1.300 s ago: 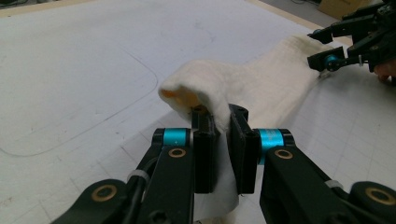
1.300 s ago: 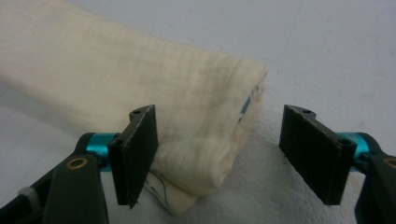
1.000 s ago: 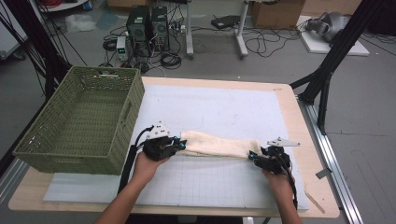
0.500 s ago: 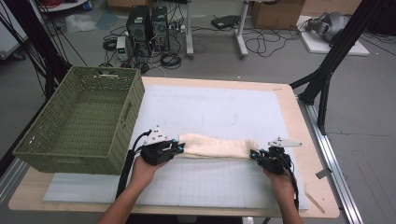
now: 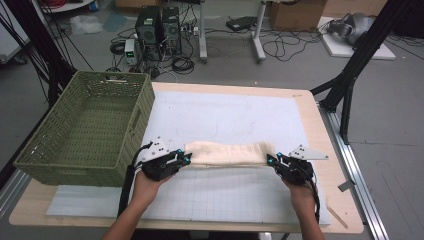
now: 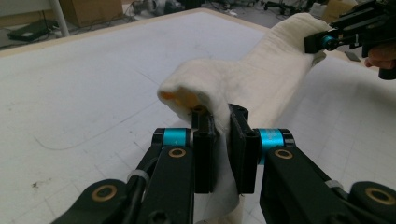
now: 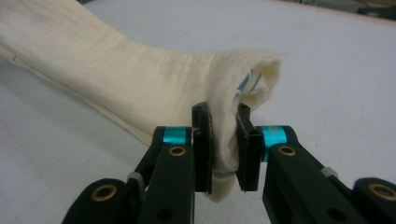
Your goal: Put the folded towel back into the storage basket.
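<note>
A cream towel (image 5: 225, 153), folded into a long band, lies across the white gridded mat (image 5: 230, 115) near the front of the wooden table (image 5: 320, 125), running left to right between the two grippers.

Left gripper (image 5: 186, 159) — jaws clamped on the left end of the towel. In the left gripper view (image 6: 223, 140) the cloth (image 6: 261, 79) is pinched between the two black pads and bulges up above them in a rounded fold; the far end of the band rises toward the other gripper (image 6: 327, 41), which grips it at upper right.

Right gripper (image 5: 270, 160) — jaws clamped on the right end. In the right gripper view (image 7: 224, 144) the cloth (image 7: 116, 79) is squeezed between the pads, with a loop of fabric curling over to the right and a bit of blue marking visible inside the fold. The band stretches away to the upper left, its lower edge touching the mat.

Both hands hold their grippers low, just above the mat, the left hand (image 5: 145, 187) and right hand (image 5: 300, 192) entering from the bottom edge of the high view.

A green woven basket (image 5: 85, 130) sits at the table's left side, just beside the left gripper. Whether the middle of the towel rests on the mat or is slightly lifted — cannot tell.
</note>
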